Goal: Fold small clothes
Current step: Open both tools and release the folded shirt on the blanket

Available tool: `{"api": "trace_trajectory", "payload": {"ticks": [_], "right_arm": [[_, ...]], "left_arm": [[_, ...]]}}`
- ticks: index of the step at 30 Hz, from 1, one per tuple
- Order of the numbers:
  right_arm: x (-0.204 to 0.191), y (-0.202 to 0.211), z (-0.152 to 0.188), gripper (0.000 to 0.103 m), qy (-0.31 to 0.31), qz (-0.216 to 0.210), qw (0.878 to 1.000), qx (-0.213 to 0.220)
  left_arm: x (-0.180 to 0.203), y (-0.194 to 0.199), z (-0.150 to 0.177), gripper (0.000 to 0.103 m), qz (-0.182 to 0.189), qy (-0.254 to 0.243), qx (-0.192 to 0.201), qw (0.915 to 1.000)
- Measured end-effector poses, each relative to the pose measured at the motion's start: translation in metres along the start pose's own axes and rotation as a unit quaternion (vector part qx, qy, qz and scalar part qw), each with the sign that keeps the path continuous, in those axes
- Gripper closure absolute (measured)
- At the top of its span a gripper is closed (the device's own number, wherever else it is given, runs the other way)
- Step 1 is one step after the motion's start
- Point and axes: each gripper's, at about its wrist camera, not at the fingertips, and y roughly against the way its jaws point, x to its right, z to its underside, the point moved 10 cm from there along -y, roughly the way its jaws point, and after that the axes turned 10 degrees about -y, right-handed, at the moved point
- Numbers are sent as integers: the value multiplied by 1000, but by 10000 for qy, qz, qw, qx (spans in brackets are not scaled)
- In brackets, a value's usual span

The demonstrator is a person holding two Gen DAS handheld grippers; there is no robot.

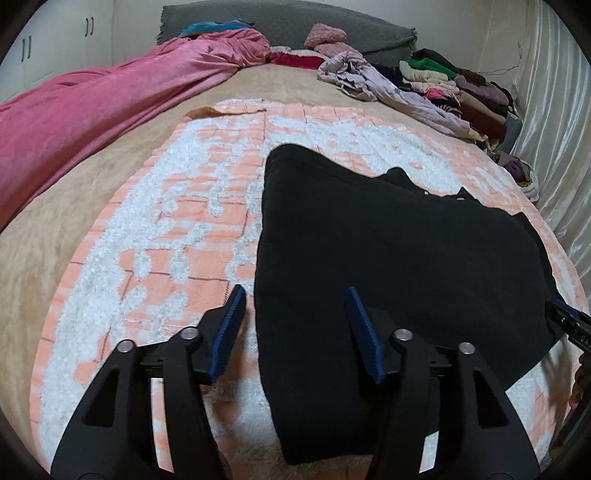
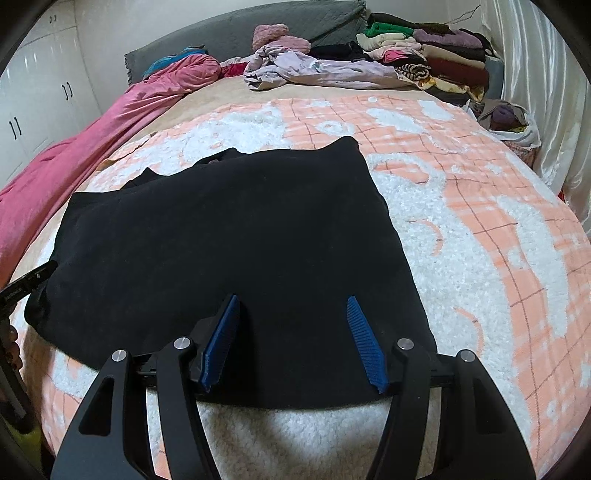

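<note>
Setting: a bed (image 1: pixel 92 206) is carrying a peach-and-white fleece blanket (image 1: pixel 155 258), spread flat across the middle of both frames.

Garment: a black garment (image 1: pixel 388 258) is lying flat on the blanket, filling the lower right of the left wrist view and the centre left of the right wrist view (image 2: pixel 221 229).

Long axis: in the left wrist view the garment is running from the bottom centre up and away toward the headboard (image 1: pixel 332 26); its far edge is ending in uneven points near mid-frame. In the right wrist view it is stretching more across the frame, left to right.

Left hand-held gripper (image 1: pixel 295 306): its jaws are standing apart, straddling the garment's left edge at the bottom of the frame; the left pad is sitting over the blanket, the right pad over the black cloth. Nothing is being pinched.

Right hand-held gripper (image 2: pixel 291 314): its jaws are standing apart over the garment's near edge, low in the frame, clamping nothing. Whether the pads are touching the cloth cannot be told.

Background: a pink quilt (image 1: pixel 110 107) is trailing down the left side; a crumpled lilac garment (image 2: pixel 314 70) and a stack of folded clothes (image 2: pixel 436 48) are sitting along the top right, by the headboard.
</note>
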Motion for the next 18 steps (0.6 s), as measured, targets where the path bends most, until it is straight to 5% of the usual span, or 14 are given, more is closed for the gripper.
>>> {"api": "trace_trajectory", "payload": {"ticks": [4,7,18], "right_arm": [[-2,8,1,43,-1,-38,10000,54],[-8,17,0,25,47,-82,9998,162],[-45,41,-4,18,362,-294,9980,437]], "left_arm": [[-4,10,-5,44,14,44,175,9998],[-7,15,-9,36,17,104,252,9996],[-30,34,-19,17,-35,344,475,9983]]}}
